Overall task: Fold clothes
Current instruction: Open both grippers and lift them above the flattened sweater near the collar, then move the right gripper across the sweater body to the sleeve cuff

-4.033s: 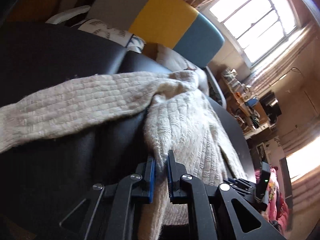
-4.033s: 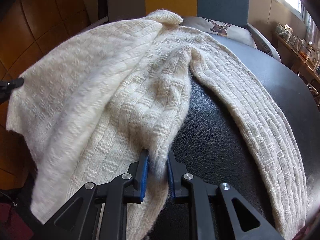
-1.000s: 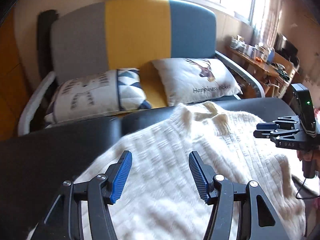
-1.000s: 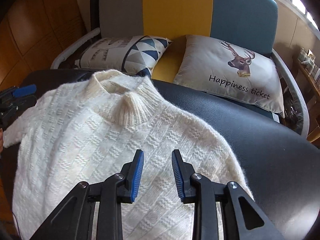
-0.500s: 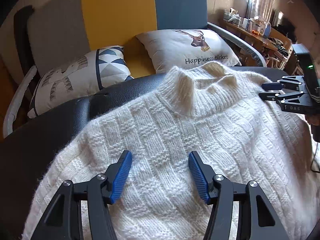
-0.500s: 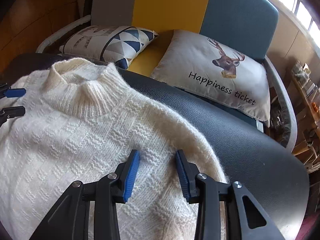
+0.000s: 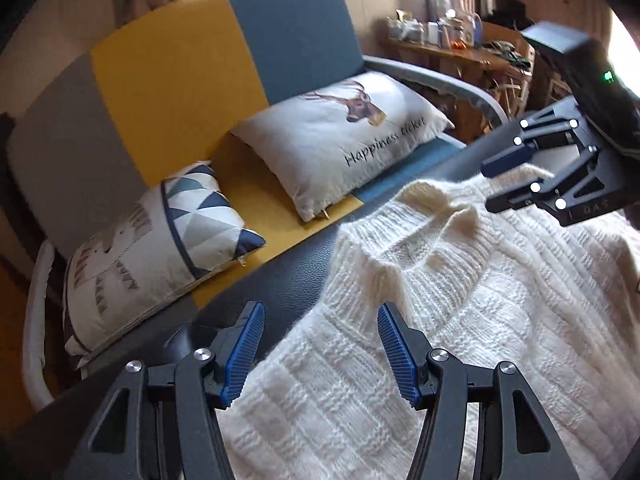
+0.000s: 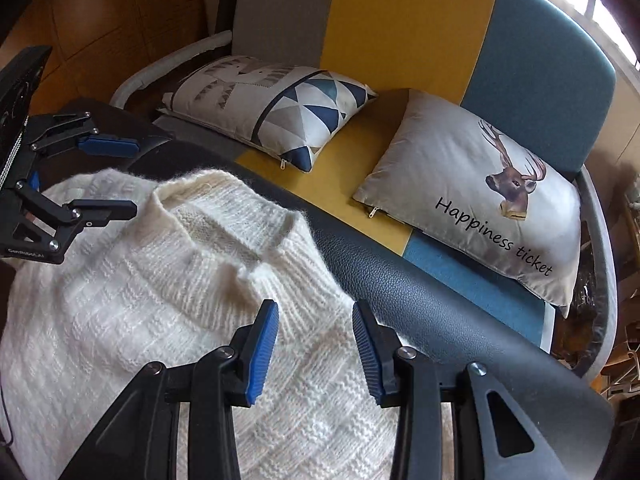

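Note:
A cream knitted sweater [image 7: 460,320] lies spread on a black leather table [image 7: 292,280], its ribbed collar [image 7: 408,236] towards the sofa. My left gripper [image 7: 320,356] is open and empty, its jaws straddling the sweater's left shoulder edge. My right gripper [image 8: 316,344] is open and empty over the right shoulder edge of the sweater [image 8: 140,320], just right of the collar [image 8: 224,216]. Each gripper shows in the other's view: the right gripper [image 7: 496,184] is at the far right, the left gripper [image 8: 116,176] at the far left.
Behind the table [image 8: 420,292] stands a grey, yellow and blue sofa [image 8: 400,20] with a triangle-patterned cushion [image 8: 272,100] and a deer cushion [image 8: 480,196]. A cluttered wooden shelf [image 7: 452,44] stands at the back right.
Four seconds ago both grippers were shut on the sweater; now both are open and empty. In the last second each moved outward toward its own shoulder edge, and the right jaws widened.

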### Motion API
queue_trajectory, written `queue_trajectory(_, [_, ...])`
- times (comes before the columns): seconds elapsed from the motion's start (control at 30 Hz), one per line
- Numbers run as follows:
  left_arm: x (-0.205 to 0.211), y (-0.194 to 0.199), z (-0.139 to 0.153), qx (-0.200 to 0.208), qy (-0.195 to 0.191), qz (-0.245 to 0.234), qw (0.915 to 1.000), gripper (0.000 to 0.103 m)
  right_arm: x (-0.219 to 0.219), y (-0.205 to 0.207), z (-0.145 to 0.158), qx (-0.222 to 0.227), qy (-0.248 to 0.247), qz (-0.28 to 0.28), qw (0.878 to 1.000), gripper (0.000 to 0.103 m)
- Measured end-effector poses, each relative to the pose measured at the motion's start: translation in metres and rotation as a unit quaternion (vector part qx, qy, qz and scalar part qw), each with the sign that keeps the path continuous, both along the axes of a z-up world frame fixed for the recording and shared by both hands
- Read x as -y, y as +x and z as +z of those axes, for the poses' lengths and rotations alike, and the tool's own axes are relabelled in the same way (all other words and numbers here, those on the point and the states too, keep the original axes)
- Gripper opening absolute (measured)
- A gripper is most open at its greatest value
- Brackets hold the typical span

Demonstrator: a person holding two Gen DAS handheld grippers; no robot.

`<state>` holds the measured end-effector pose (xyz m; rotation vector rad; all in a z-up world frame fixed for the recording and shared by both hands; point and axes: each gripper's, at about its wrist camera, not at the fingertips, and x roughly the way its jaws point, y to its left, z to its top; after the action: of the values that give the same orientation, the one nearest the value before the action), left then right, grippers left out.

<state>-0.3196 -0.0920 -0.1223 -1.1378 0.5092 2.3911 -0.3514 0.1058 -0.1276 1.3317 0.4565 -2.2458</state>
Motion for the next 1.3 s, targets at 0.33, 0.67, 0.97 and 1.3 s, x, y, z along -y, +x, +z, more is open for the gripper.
queue_trajectory(0.33, [0.024,-0.014,-0.027,0.070,0.120,0.091,0.9860,0.018,-0.024,-0.014,-0.025,-0.033,0.013,-0.090,0.995,0.044])
queue_trajectory(0.67, [0.036,0.022,0.007,0.050,0.148,0.132,0.9788,0.026,-0.030,-0.003,0.000,-0.032,-0.021,-0.097,0.995,0.046])
queue_trajectory(0.97, [0.142,0.158,0.023,0.082,0.248,0.234,0.9365,0.027,-0.005,0.119,0.025,0.016,-0.080,0.026,0.996,0.047])
queue_trajectory(1.3, [0.132,0.270,-0.018,0.152,0.264,0.240,0.9218,0.029,-0.010,0.209,0.004,0.044,-0.113,-0.016,0.992,0.047])
